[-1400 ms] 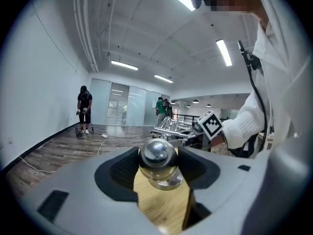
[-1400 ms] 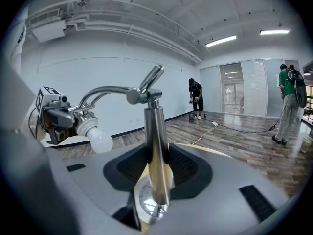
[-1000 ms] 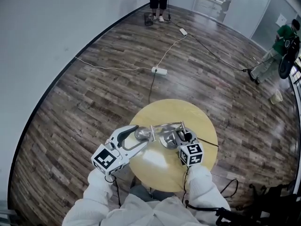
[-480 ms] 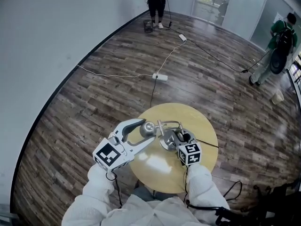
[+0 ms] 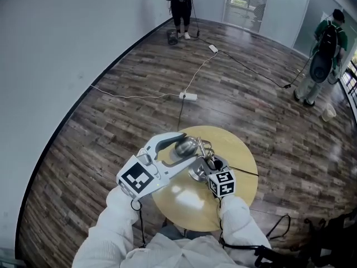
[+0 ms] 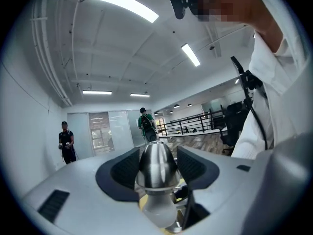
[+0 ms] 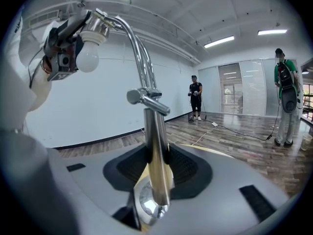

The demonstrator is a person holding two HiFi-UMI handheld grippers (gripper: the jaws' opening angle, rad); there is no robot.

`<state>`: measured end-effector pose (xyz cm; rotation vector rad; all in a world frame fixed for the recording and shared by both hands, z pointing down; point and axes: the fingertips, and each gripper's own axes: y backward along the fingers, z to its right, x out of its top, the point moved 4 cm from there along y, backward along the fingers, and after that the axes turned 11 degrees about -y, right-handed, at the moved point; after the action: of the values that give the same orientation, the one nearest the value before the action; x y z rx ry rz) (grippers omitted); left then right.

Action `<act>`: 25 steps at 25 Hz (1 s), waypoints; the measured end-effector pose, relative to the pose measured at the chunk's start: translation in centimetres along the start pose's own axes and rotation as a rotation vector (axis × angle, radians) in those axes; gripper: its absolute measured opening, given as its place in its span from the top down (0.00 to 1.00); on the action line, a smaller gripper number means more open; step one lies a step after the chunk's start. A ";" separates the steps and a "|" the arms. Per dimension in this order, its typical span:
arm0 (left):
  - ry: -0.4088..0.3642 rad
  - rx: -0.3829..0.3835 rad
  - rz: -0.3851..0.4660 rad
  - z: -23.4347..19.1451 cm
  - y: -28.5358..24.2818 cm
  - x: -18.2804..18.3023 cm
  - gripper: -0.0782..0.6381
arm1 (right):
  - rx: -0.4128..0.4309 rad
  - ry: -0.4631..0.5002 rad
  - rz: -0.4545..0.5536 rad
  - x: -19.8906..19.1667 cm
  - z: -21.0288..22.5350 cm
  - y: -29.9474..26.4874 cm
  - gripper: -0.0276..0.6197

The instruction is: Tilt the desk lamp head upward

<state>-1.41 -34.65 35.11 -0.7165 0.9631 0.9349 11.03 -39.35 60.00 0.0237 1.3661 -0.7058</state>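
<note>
A chrome desk lamp stands on a round yellow table (image 5: 237, 149). My left gripper (image 5: 188, 147) is shut on the lamp head (image 5: 186, 146), lifted above the table. In the left gripper view the chrome shade (image 6: 155, 161) sits squeezed between both pads, with the white bulb (image 6: 159, 210) towards the camera. My right gripper (image 5: 207, 162) is shut on the upright stem (image 7: 156, 151) just above the round base (image 7: 148, 203). The right gripper view shows the curved arm rising to the bulb (image 7: 88, 57) at upper left, where the left gripper (image 7: 61, 43) holds the head.
A black cord runs off the table's right side (image 5: 245, 170). On the wood floor lie a white power strip (image 5: 188, 96) and long cables. One person stands far back (image 5: 181, 4), another at the right (image 5: 322, 57). Dark gear sits at bottom right (image 5: 329, 239).
My left gripper has risen with the lamp head, moving up and to the right in the head view, so the arm folds steeper. The right gripper stayed put on the stem.
</note>
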 end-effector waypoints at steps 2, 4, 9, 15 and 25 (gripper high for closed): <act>-0.026 -0.006 0.018 -0.2 -1.1 0.7 0.55 | 0.000 -0.001 0.000 0.1 -0.1 0.0 0.73; -0.045 -0.017 0.027 -0.4 -2.1 1.2 0.55 | 0.000 0.000 0.000 0.2 -0.2 0.0 0.73; -0.058 -0.031 0.044 -0.5 -4.0 2.5 0.56 | 0.004 0.000 -0.003 0.2 -0.2 -0.1 0.73; -0.083 -0.068 0.041 -0.4 -6.3 3.6 0.56 | 0.014 0.004 -0.011 0.2 0.1 0.1 0.73; -0.077 -0.086 0.044 -0.1 -7.7 4.4 0.56 | 0.025 0.003 -0.017 0.3 0.4 0.6 0.73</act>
<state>6.55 -36.62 31.87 -0.7287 0.8781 1.0397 11.65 -39.21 59.59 0.0326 1.3620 -0.7375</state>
